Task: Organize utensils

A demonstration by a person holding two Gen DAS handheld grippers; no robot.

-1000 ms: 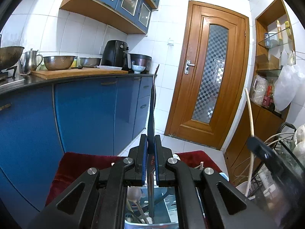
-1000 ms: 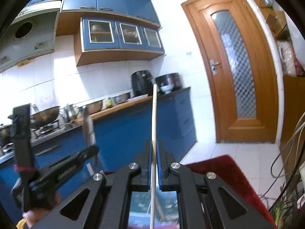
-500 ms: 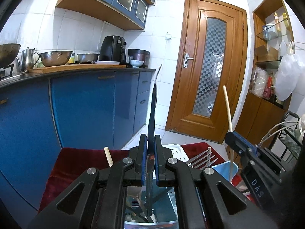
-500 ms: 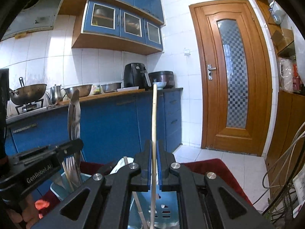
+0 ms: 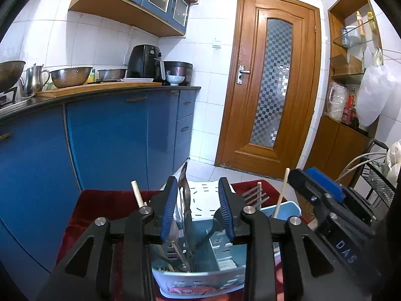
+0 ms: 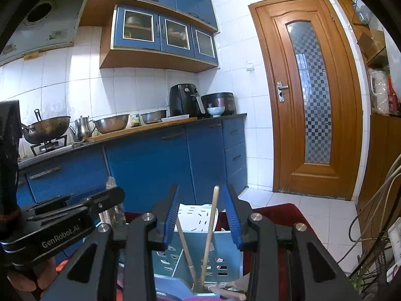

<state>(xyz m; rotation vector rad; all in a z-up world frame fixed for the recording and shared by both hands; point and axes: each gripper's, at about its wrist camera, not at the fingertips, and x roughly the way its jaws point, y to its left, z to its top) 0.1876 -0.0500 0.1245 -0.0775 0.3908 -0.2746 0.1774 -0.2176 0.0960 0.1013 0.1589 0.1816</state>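
A light blue perforated utensil caddy [image 5: 215, 273] stands on a red cloth [image 5: 100, 208]. My left gripper [image 5: 198, 215] is open above it; a metal knife [image 5: 186, 205] stands free in the compartment between the jaws, among other utensils. My right gripper [image 6: 201, 219] is open over the same caddy [image 6: 220, 258]. A wooden chopstick [image 6: 209, 233] stands free in the compartment next to a second chopstick [image 6: 185, 248]. The right gripper's body also shows in the left wrist view [image 5: 333, 208], and the left one in the right wrist view [image 6: 62, 223].
A white perforated container [image 5: 208, 198] stands behind the caddy. Blue kitchen cabinets [image 5: 105, 145] run along the left, a wooden door [image 5: 270, 85] is ahead, and a wire rack with cables [image 5: 376, 175] is at the right.
Both grippers lowered toward the caddy and opened. The left let go of the knife and the right let go of the chopstick, which now stand in the caddy.
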